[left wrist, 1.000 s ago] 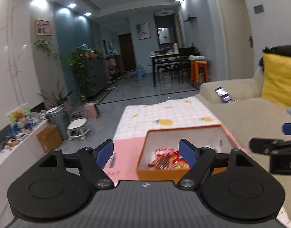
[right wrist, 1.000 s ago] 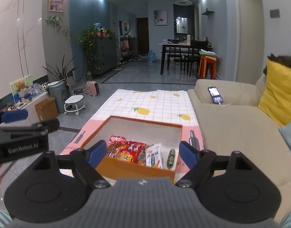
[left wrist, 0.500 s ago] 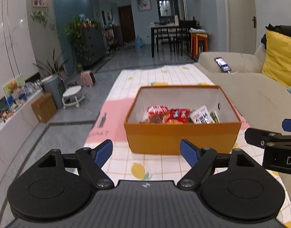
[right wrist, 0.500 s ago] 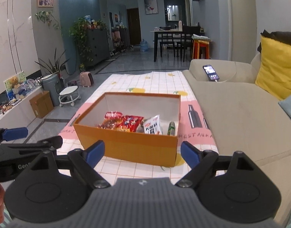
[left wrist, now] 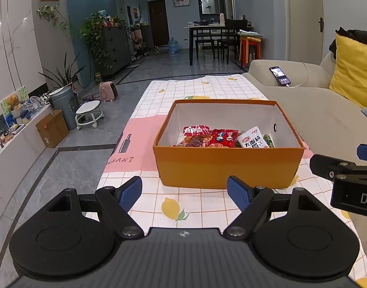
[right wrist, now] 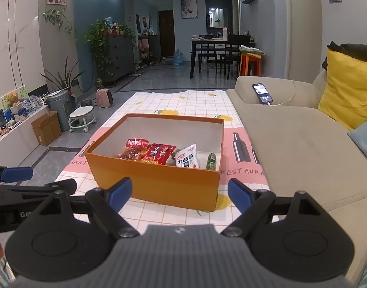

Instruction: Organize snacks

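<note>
Both tongs hang side by side just short of the box, aimed at it. On the left gripper [left wrist: 184,193] the jaws are spread wide with nothing between them, and its blue pads [left wrist: 130,193] stay clear of the box. On the right gripper [right wrist: 179,193] the jaws are likewise spread and empty.

Along the right runs a beige sofa [right wrist: 303,144] with a yellow cushion [right wrist: 348,91] at its back and a phone [right wrist: 262,93] lying on the arm with its screen lit. Beside the sofa a low table is covered by a checked cloth [left wrist: 195,206] with lemon prints and a pink band.

On that cloth, near the grippers, stands the open orange box [left wrist: 226,165], white inside. In it, against the near wall, lie the snacks in a row: a red packet [left wrist: 195,130] at the left, another red packet [left wrist: 223,138] touching it, a white packet [left wrist: 253,139] to their right, and a thin green packet [left wrist: 268,140] by the right wall.
</note>
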